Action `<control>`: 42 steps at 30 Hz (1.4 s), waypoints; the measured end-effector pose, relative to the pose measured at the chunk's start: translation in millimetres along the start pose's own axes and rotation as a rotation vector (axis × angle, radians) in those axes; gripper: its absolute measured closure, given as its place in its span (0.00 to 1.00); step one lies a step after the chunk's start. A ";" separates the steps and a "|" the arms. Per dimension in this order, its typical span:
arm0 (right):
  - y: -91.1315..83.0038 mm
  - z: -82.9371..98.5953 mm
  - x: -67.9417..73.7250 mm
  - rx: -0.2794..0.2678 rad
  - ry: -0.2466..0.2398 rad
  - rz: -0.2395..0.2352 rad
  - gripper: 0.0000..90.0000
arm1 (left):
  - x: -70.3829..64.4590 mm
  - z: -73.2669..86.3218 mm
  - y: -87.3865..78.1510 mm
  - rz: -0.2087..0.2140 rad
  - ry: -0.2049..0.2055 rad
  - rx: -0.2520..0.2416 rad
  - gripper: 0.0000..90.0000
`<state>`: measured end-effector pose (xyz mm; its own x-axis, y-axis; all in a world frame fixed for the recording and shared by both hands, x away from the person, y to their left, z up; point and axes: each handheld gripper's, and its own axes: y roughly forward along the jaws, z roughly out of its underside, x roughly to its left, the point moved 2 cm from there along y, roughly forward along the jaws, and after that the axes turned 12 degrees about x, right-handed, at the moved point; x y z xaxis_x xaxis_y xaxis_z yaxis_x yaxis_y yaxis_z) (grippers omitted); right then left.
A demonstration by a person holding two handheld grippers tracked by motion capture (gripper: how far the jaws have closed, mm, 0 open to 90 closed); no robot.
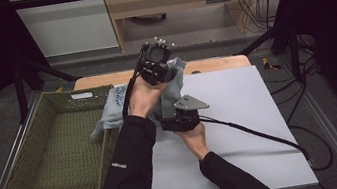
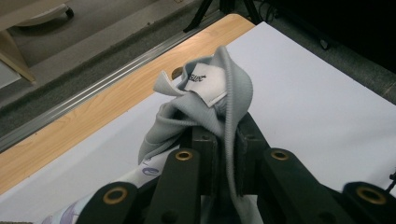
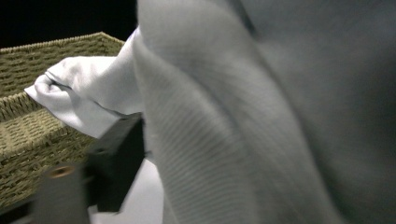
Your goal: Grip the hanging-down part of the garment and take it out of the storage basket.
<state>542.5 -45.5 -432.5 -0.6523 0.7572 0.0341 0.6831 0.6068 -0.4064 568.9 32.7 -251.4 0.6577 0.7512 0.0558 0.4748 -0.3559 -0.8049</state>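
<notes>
Left gripper (image 2: 219,154) jaws clamped narrow on ribbed neckline of grey T-shirt (image 2: 205,109), lifting garment off tabletop (image 1: 240,114). Right gripper (image 1: 180,115) buried in hanging cloth; jaw state cannot tell, likely steadying lower part. Soft knit, white label at collar. Woven basket (image 1: 57,141) just beside, probable destination.

wooden table (image 1: 212,64) under white sheet (image 1: 250,112), wicker basket (image 1: 25,161) alongside

Left gripper (image 1: 169,72) raised, jaws clamped; right gripper (image 1: 172,119) lower.
</notes>
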 end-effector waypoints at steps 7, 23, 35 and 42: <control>-1.6 -3.0 0.1 0.013 -0.008 0.011 0.83 | 0.4 0.5 -2.3 -0.003 0.001 0.000 0.90; -32.1 -7.8 -15.4 0.044 -0.010 -0.007 0.98 | -1.0 -1.6 -10.0 -0.026 -0.005 -0.005 0.90; -71.8 -12.6 -31.2 0.018 -0.033 0.057 0.98 | -1.5 -0.8 -14.4 -0.031 -0.002 -0.001 0.90; -96.2 -17.1 -42.0 0.007 -0.064 0.107 0.98 | -7.1 -2.3 -15.6 -0.024 0.006 -0.001 0.90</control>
<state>509.8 -131.6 -379.2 -0.5960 0.8001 -0.0684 0.7476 0.5219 -0.4107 558.2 31.6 -237.8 0.6497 0.7561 0.0784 0.4909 -0.3386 -0.8028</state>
